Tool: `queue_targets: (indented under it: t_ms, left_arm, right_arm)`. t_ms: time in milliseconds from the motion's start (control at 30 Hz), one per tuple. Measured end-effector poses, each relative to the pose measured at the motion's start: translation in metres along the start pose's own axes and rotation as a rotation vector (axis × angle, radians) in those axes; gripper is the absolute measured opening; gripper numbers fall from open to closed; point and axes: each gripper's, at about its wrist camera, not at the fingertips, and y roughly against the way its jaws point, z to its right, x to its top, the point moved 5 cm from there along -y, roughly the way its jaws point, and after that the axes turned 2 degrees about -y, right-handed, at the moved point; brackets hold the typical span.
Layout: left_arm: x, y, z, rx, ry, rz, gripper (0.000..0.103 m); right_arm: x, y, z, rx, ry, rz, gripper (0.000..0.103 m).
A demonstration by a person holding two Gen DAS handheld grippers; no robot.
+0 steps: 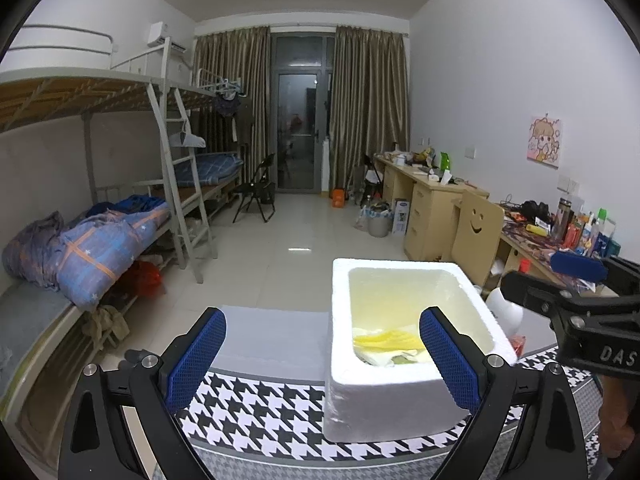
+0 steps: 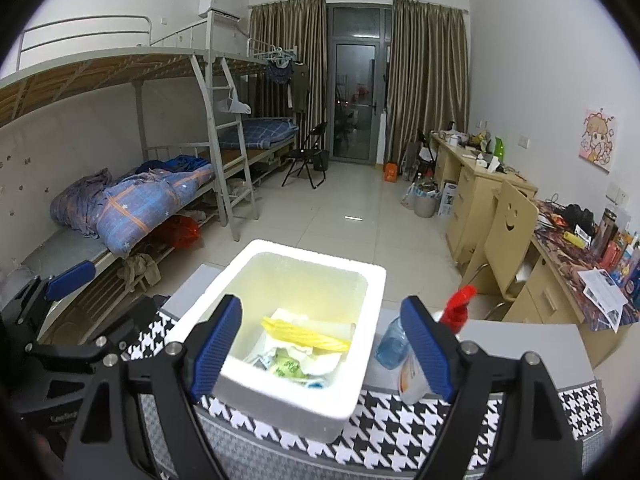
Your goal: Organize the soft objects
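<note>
Closest in, the right gripper stands with its jaws spread wide and nothing between the pads; it hangs just above the near rim of the white foam box, a fair sign that it is there for dropping things in. The left gripper is likewise wide open and empty, off the box's left side, its right pad overlapping the near wall in view. Inside the box lie the soft things: a yellow plastic bag on top of crumpled white and green wrappers. The box sits on a houndstooth cloth, with a red-capped spray bottle just beside its right wall. Beyond are tiled floor, bunk beds at left and desks at right.
</note>
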Motion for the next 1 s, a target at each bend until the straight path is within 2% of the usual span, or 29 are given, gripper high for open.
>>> queue_targets:
  t_ms: [233,400,600,733,1000]
  left_arm:
    - [-0.007,0.025,0.006,0.008,-0.009,0.027,0.098]
    - [-0.012,0.043,0.011,-0.005,-0.001,0.047,0.098]
    - [-0.018,0.067,0.025,-0.03,-0.01,0.065,0.1]
    - [-0.019,0.083,0.032,-0.041,-0.016,0.085,0.102]
    - [-0.032,0.116,0.044,-0.043,-0.034,0.115,0.102]
  right_arm:
    - [-0.015,0.024,0.0,0.003,-0.011,0.027,0.093]
    - [-0.023,0.045,0.004,0.008,-0.029,0.041,0.094]
    - [-0.033,0.073,0.001,-0.021,0.019,0.085,0.094]
    - [-0.042,0.089,0.001,-0.003,0.007,0.09,0.094]
    - [-0.061,0.128,0.002,-0.053,0.002,0.159,0.097]
